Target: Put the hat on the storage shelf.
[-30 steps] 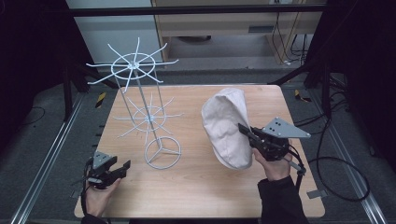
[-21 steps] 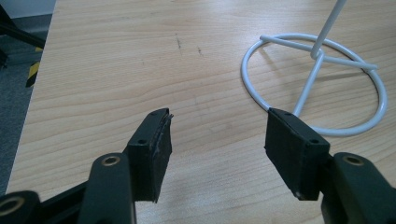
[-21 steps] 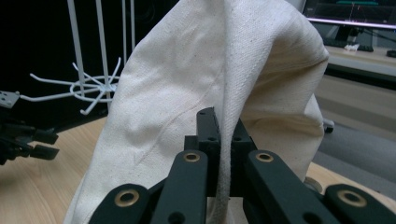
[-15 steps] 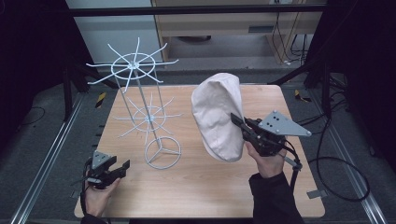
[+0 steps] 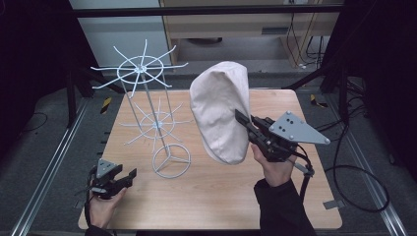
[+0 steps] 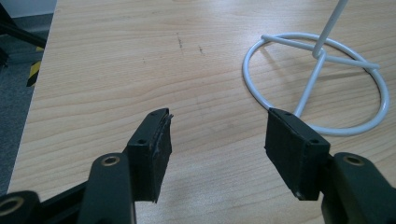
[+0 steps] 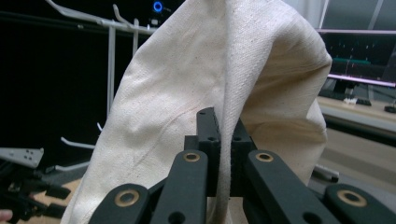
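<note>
Now lifted clear of the table (image 5: pixel 206 196): cream hat (image 5: pixel 220 113), pinched at a fold by right gripper (image 5: pixel 241 119), jaws shut on the cloth. Left gripper (image 5: pixel 129 175) low near the rack (image 5: pixel 147 98) base, jaws wide, empty. Best kept gripped firmly, raised above a rack prong, then lowered on gently, probably.

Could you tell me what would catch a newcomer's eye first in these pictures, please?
The eye goes first to the cream cloth hat, held up above the middle of the wooden table by the right gripper, whose jaws are shut on its fabric. Next comes the white wire rack standing left of the hat, with spokes fanning out at two levels above a ring base. The left gripper rests open near the table's front left corner.
</note>
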### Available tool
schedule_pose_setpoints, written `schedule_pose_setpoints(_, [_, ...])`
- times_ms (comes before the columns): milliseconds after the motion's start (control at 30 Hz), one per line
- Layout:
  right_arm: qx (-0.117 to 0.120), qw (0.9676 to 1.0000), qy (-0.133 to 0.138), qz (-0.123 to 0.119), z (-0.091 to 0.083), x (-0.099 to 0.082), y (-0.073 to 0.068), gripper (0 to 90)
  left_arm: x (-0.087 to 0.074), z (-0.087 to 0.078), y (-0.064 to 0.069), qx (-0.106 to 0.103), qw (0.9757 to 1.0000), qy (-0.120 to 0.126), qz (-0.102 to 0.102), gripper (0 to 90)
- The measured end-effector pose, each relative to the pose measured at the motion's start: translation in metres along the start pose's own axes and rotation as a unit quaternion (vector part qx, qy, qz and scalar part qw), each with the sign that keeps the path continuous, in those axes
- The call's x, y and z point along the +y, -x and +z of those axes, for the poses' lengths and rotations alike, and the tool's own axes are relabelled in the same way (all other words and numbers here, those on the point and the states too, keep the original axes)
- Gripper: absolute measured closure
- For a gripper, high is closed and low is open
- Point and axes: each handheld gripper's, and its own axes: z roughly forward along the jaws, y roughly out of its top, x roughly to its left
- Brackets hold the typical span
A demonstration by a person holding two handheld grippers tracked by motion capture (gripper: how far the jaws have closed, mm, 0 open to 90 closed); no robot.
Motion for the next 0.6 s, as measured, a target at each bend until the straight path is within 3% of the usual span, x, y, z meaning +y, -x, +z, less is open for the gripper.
schedule_pose_setpoints(267, [0.006,0.9993,0.037,-0.007,0.007,0.023,-0.012,88.7,0.0,0.0,0.001,0.0,1.0,0.0,0.001,40.9])
schedule_pose_setpoints(600, [0.023,0.9979,0.057,-0.02,0.019,0.04,-0.029,88.6,0.0,0.0,0.001,0.001,1.0,0.001,0.0,40.8])
